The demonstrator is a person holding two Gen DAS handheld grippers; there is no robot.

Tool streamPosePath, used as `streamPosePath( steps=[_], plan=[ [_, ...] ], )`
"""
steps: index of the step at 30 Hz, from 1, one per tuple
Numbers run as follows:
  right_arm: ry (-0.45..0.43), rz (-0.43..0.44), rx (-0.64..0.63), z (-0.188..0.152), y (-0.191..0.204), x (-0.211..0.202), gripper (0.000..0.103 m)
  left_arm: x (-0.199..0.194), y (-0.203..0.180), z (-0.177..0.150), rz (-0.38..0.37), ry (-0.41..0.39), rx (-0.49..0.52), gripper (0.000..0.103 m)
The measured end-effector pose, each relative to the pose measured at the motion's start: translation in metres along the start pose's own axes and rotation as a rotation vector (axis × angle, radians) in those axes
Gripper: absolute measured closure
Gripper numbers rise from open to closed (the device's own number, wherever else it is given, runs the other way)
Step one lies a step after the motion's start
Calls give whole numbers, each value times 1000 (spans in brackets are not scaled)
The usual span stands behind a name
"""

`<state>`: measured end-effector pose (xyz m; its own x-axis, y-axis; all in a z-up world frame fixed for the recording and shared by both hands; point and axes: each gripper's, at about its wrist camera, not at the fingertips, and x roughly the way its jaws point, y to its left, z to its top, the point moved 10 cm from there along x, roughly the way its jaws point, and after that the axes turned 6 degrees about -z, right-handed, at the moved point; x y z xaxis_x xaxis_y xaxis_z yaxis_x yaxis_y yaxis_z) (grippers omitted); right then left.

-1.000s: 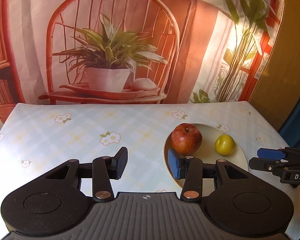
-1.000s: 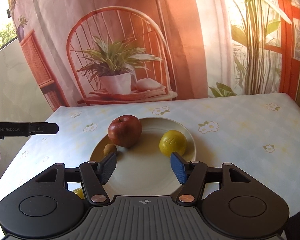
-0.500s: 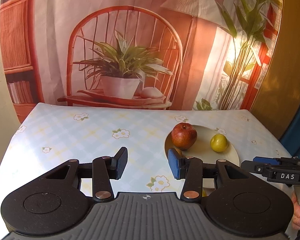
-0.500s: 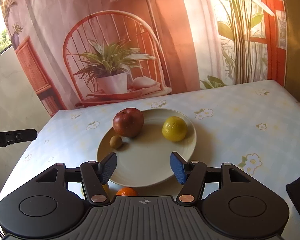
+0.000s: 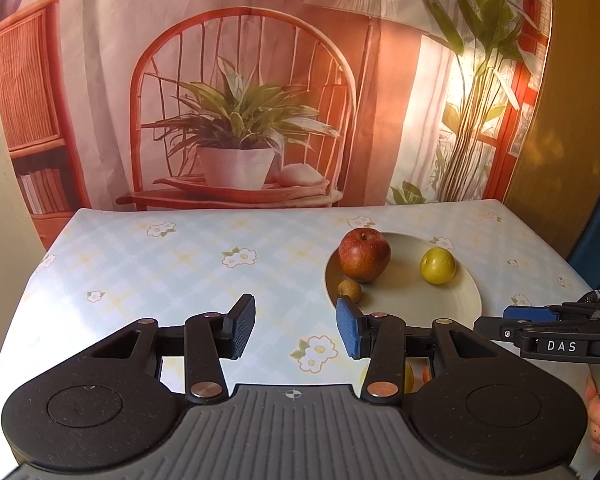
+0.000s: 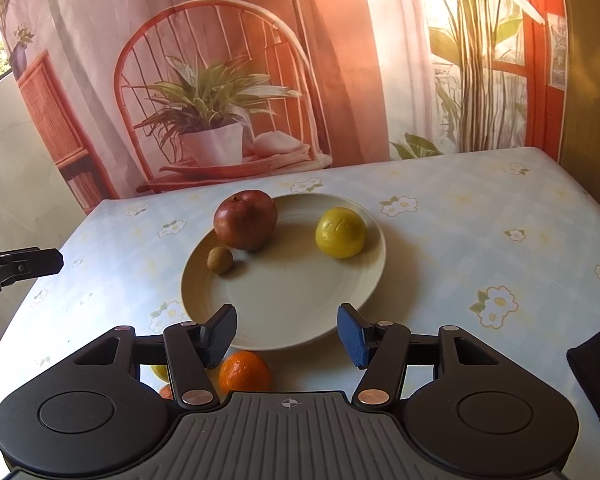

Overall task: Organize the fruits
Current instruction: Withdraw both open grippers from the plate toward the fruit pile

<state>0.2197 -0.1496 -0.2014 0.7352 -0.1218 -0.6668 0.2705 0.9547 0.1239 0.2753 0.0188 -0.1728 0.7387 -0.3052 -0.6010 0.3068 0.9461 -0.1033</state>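
Observation:
A cream plate (image 6: 300, 312) holds a red apple (image 6: 246, 219), a yellow fruit (image 6: 341, 232) and a small brown kiwi (image 6: 220, 259). An orange (image 6: 244, 372) lies on the table just in front of the plate, with two more small fruits partly hidden behind my right gripper's left finger. My right gripper (image 6: 286, 334) is open and empty above the plate's near rim. My left gripper (image 5: 296, 330) is open and empty over the tablecloth, left of the plate (image 5: 440, 300). The apple (image 5: 364, 255), yellow fruit (image 5: 438, 266) and kiwi (image 5: 350, 289) show there too.
The table has a pale floral cloth (image 6: 480, 240) and ends at a printed backdrop of a chair and a potted plant (image 5: 240, 140). The right gripper's fingers (image 5: 532, 314) reach in at the left wrist view's right edge. A dark object (image 6: 598, 372) sits at the right edge.
Both grippers have pulled back and up from the plate, both still open. The kiwi, the orange and other front fruits have come into view.

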Motion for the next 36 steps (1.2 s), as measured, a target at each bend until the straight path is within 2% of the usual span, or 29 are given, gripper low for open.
streamPosePath(
  steps=[12, 36],
  plan=[
    [32, 18, -70, -8, 18, 1, 53, 3, -5, -20, -43, 66, -10, 56],
    [64, 31, -59, -19, 18, 0, 53, 1, -14, -37, -74, 122, 13, 56]
  ],
)
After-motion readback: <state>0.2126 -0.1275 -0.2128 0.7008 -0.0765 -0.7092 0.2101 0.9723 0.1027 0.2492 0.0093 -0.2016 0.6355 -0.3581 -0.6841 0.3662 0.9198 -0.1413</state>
